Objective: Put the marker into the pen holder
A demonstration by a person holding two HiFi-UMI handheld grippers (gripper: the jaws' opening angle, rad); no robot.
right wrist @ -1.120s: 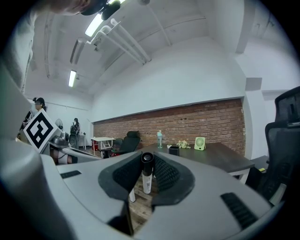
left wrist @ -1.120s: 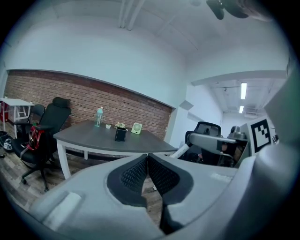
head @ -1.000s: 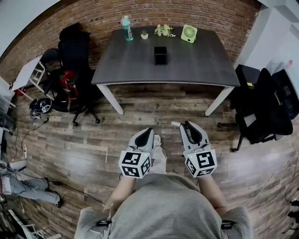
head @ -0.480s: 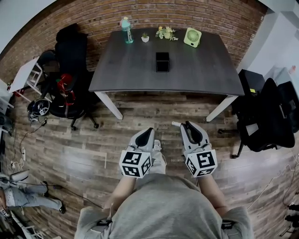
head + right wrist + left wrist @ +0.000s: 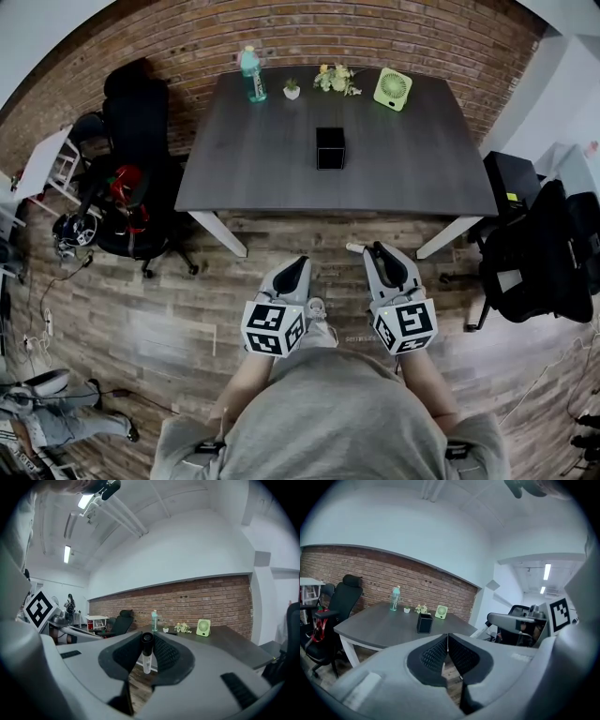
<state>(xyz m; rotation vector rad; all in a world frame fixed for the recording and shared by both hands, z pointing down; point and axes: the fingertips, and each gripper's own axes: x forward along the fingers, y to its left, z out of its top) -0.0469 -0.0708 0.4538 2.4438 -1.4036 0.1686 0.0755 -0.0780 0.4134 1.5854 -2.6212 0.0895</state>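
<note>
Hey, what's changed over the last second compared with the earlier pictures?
The person has stepped toward the table: in the head view it and the pen holder now sit lower and nearer. Nothing was taken hold of or let go. Unchanged: the right gripper stays shut on the marker, and the left gripper stays shut and empty, both held low in front of the body.

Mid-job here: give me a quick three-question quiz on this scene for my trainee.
1. True or false: the left tool grips the marker.
2. Where on the table does the pen holder stand? A: near the middle; B: at the left edge; C: at the far right corner.
3. Fill in: the green ___ stands near the table's far right corner.
Key: 1 false, the right tool grips it; 2 A; 3 fan.
</note>
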